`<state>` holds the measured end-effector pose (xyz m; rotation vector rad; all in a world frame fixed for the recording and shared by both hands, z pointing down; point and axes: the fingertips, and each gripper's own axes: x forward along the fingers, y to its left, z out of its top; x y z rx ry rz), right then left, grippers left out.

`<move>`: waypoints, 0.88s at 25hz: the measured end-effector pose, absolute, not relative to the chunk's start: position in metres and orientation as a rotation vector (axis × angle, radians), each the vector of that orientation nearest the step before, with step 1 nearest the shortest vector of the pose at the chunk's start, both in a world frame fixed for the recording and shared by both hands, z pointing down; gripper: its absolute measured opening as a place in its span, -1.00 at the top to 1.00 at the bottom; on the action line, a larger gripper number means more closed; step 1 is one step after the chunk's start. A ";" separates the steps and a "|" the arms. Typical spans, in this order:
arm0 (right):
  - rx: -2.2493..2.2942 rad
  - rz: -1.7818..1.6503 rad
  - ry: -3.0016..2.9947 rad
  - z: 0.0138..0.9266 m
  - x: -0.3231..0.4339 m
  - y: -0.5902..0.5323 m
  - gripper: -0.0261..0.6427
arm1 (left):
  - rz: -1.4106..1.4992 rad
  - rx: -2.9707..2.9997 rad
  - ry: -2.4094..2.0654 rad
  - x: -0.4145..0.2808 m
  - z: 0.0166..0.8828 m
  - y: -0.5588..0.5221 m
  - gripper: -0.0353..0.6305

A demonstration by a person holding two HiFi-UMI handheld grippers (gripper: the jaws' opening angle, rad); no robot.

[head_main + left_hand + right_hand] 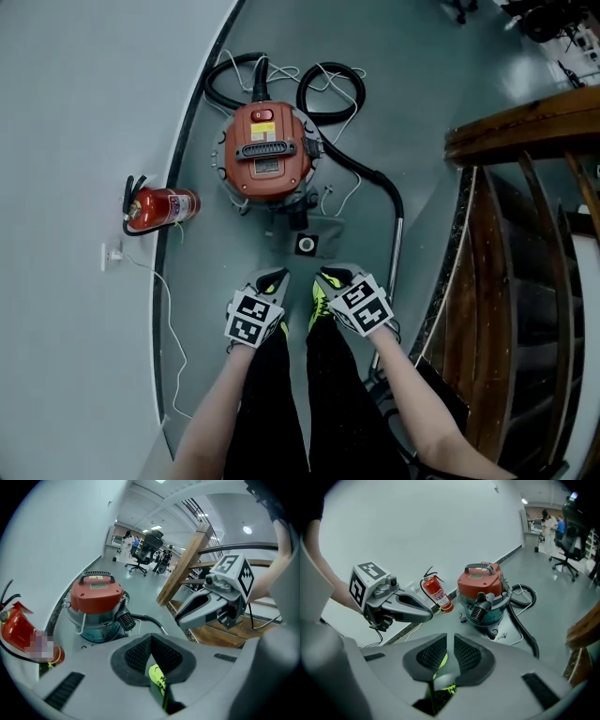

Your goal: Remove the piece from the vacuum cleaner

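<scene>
The vacuum cleaner point(267, 150) is a round canister with a red-orange lid, standing on the grey floor ahead of me; it also shows as the vacuum cleaner point(96, 604) and the vacuum cleaner point(480, 590). A flat grey piece point(307, 244) with a black ring lies on the floor just in front of it. My left gripper point(274, 279) hovers above the floor short of that piece, its jaws shut and empty point(151, 639). My right gripper point(330, 277) hangs beside it, its pads a narrow gap apart with nothing between them point(450, 641).
A black hose point(323, 89) loops behind the vacuum and runs to a metal wand point(396, 253) on the right. A red fire extinguisher point(159, 208) lies by the curved wall at left. A wooden stair railing point(525, 127) borders the right. My shoes show below the grippers.
</scene>
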<state>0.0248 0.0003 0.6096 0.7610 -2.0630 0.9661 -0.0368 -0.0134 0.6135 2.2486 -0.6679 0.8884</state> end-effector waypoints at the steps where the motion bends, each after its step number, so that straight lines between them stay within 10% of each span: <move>1: 0.761 0.966 -2.063 0.602 0.025 0.000 0.74 | 0.886 2.247 -0.670 -0.038 0.607 -0.014 0.87; 22: 0.796 1.025 -2.104 0.461 0.017 -0.008 0.78 | 0.779 2.193 -0.626 -0.064 0.472 -0.004 0.87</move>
